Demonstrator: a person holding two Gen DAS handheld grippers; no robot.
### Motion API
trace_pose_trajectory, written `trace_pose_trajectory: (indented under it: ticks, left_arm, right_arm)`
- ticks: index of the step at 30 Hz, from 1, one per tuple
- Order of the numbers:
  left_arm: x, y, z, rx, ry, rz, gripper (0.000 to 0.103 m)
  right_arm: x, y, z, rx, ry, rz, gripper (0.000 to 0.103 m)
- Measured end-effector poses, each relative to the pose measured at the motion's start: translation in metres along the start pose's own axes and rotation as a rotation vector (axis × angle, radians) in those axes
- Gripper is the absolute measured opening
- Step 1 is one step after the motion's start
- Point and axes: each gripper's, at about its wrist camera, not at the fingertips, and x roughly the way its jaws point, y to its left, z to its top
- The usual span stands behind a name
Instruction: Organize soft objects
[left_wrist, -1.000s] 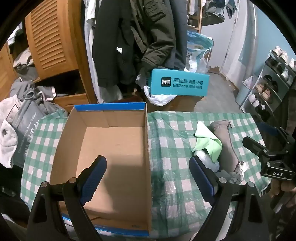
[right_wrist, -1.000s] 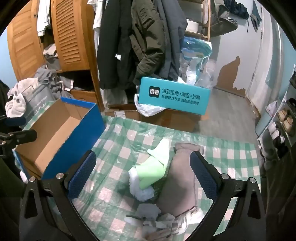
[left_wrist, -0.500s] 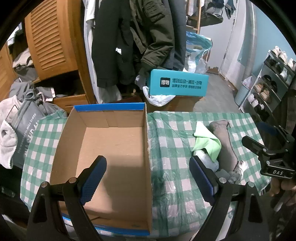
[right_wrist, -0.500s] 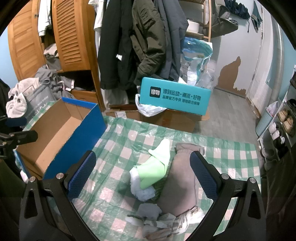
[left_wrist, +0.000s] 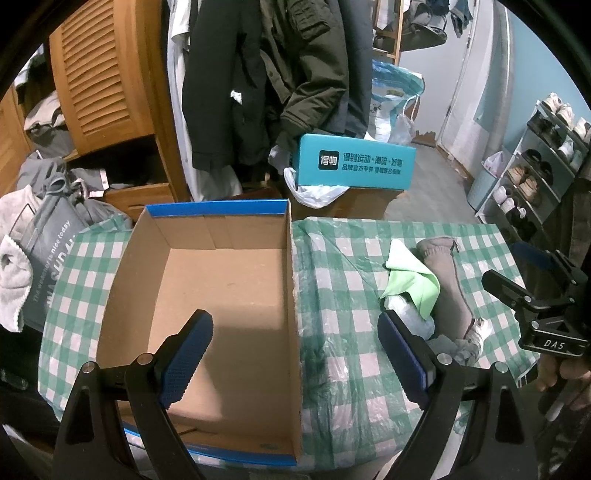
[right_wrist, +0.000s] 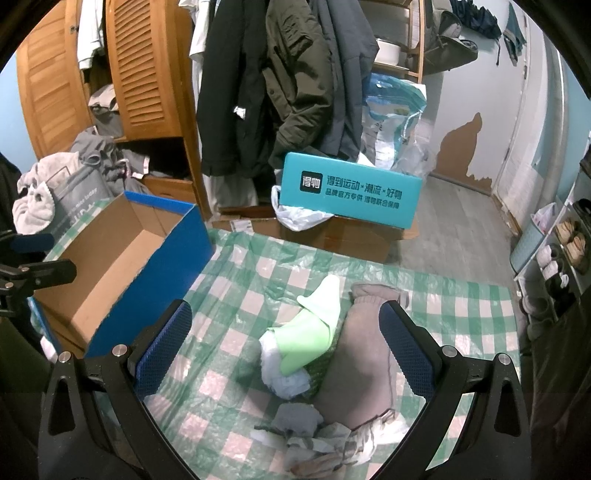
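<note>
— Hovering right gripper (right_wrist: 284, 347), fingers spread, straddles the green cloth (right_wrist: 308, 341); its long axis runs away from them.
— Left gripper (left_wrist: 295, 356), also spread, hangs over the empty shoebox (left_wrist: 207, 295).

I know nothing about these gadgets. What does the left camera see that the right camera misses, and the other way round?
Only the left view looks straight down into the cardboard box, showing its bare floor, with the open left hand-held gripper above it. Only the right view shows the box's blue outer wall and the open right hand-held gripper over the green cloth. Both show the checked tablecloth, the brown sock and the teal box.
</note>
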Motion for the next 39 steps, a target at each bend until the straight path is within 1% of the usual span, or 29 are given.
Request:
trace_pose_trajectory:
  ticks: [39]
  left_arm:
    - [0.0003,0.0001,0.0018,0.001,0.004,0.003,0.092]
  right_arm:
    - [0.0021,-0.0016,-0.0014,-0.001,0.006,0.002,0.1]
